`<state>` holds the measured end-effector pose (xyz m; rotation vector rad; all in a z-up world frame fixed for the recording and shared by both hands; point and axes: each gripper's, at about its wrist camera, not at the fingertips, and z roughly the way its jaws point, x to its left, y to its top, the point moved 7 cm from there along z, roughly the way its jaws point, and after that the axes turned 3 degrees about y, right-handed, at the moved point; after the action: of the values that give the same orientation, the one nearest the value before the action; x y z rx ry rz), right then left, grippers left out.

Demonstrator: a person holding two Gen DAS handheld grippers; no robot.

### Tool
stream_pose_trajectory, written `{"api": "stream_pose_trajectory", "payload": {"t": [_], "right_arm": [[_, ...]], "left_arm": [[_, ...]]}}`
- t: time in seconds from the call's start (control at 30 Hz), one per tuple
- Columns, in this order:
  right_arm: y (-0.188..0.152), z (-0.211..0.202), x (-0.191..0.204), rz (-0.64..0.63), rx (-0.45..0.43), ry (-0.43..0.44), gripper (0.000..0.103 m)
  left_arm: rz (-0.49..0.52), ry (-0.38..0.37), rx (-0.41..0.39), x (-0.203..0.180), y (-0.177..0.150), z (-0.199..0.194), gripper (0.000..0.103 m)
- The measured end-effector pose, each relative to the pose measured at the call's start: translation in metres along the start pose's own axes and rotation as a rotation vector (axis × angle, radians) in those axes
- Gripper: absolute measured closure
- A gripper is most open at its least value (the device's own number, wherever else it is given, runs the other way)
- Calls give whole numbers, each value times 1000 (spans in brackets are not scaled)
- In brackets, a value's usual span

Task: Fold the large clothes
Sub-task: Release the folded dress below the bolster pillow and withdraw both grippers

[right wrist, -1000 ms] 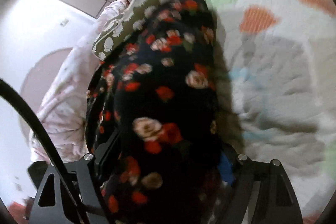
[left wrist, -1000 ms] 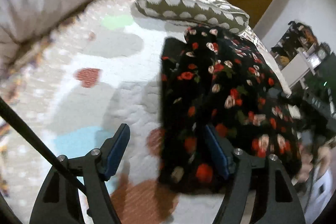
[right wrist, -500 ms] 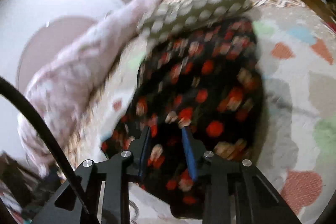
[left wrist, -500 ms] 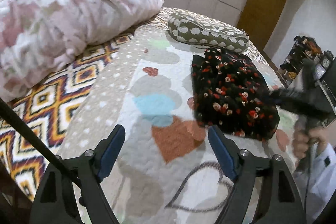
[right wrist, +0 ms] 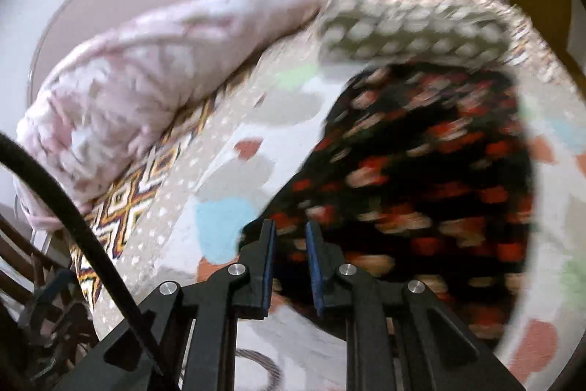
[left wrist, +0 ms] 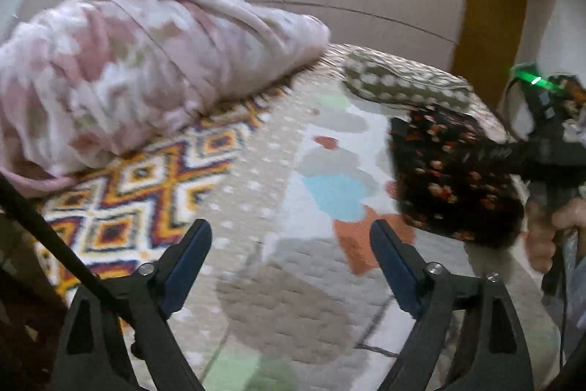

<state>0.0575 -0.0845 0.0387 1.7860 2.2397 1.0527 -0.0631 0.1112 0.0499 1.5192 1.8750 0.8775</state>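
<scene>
A black garment with red and cream flowers [left wrist: 450, 171] lies folded into a compact rectangle on the bed's quilt, at the right of the left wrist view; it fills the middle right of the right wrist view [right wrist: 421, 178]. My left gripper [left wrist: 289, 255] is open and empty, held above the quilt well short of the garment. My right gripper [right wrist: 289, 233] has its jaws nearly together with nothing between them, hovering over the garment's near left corner. Its body also shows at the right edge of the left wrist view [left wrist: 549, 149].
A rolled pink blanket [left wrist: 128, 68] lies at the left on the patterned bedspread [left wrist: 139, 178]. An olive spotted pillow [left wrist: 399, 87] lies behind the garment. The heart-print quilt [left wrist: 293, 299] spreads in front. A wardrobe and wooden door stand behind the bed.
Both grippers have pulled back and up from the garment. The left has swung left, open throughout. The right's jaws, wide over the cloth a second ago, have closed to a narrow gap.
</scene>
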Motion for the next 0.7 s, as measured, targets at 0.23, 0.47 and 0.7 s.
{"api": "stream_pose_trajectory", "payload": {"t": [0.23, 0.47, 0.7], "right_arm": [[-42, 43, 14, 25, 68, 74, 85], [-78, -11, -12, -59, -5, -20, 79], [-123, -29, -106, 10, 83, -281, 78]], "left_arm": [[47, 89, -87, 10, 5, -27, 9], [57, 112, -188, -4, 5, -62, 0], [68, 27, -175, -27, -5, -79, 0]]}}
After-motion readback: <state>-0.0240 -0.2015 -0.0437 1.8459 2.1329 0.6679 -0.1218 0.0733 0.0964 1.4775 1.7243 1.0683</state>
